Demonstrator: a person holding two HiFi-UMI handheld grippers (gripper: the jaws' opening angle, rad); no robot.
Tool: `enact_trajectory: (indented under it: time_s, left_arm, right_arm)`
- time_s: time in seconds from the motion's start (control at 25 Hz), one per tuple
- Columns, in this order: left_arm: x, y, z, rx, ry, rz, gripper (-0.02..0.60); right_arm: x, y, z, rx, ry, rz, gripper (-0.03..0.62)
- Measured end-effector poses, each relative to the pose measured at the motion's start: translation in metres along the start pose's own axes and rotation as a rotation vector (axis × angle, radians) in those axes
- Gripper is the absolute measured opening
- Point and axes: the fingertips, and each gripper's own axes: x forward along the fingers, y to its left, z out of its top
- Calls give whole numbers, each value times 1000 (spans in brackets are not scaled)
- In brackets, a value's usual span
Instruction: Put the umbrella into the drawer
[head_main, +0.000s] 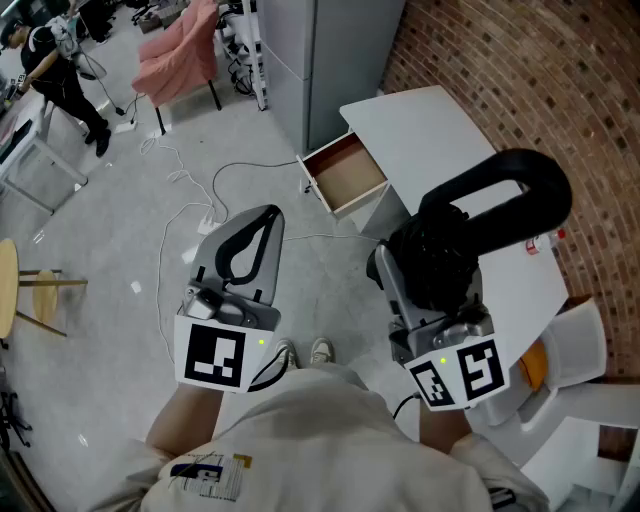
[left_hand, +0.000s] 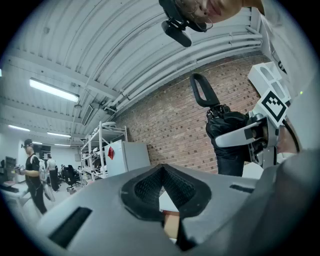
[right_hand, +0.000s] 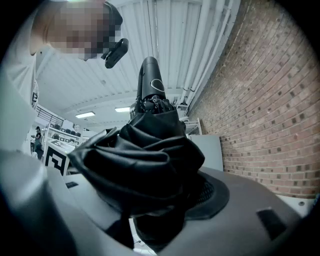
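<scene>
Scanning the head view from 9 o'clock: wooden stool (head_main: 22, 288) at the frame edge; a person (head_main: 62, 78) standing far off at 10 o'clock, a pink chair (head_main: 182, 48) just past them at 11; loose cables (head_main: 192, 188) trailing over the grey floor.

Left gripper (head_main: 268, 214) held level at lower left; its own view shows the two black pads meeting at the tips with nothing between them, so narrow and carrying nothing.

Drawer (head_main: 350, 172) at about 1 o'clock from that gripper; pulled out of the white desk (head_main: 430, 130), brown inside showing, white front facing the person; the person's shoes (head_main: 305, 352) at 6 o'clock below it.

Right gripper (head_main: 415, 245) held level at lower right, jaws standing wide and pressed on the bunched black canopy of the folded umbrella (head_main: 440, 258); the right gripper view shows fabric filling the gap between the pads; looped handle (head_main: 522, 188) sticks out toward 2 o'clock, over the desk top.

Umbrella is in the air, in the grip, apart from the drawer, which lies at its 11 o'clock.

Brick wall (head_main: 540, 80) closes the scene at 1 to 3 o'clock.
</scene>
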Motion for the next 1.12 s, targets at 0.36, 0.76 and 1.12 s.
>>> enact_trajectory:
  time_s: [0.36,0.76,1.12]
  left_arm:
    - [3,-5,3,8,0,-15,8]
    - [14,-18,-2,21,13,-10,8]
    - [19,-33,-12,16,28,22,8]
  right_arm:
    - [1,-1,-1,40,7,21,281]
    - [1,-16,-11,45,54,52,281]
    - [1,-29,-27,62,92,100,281]
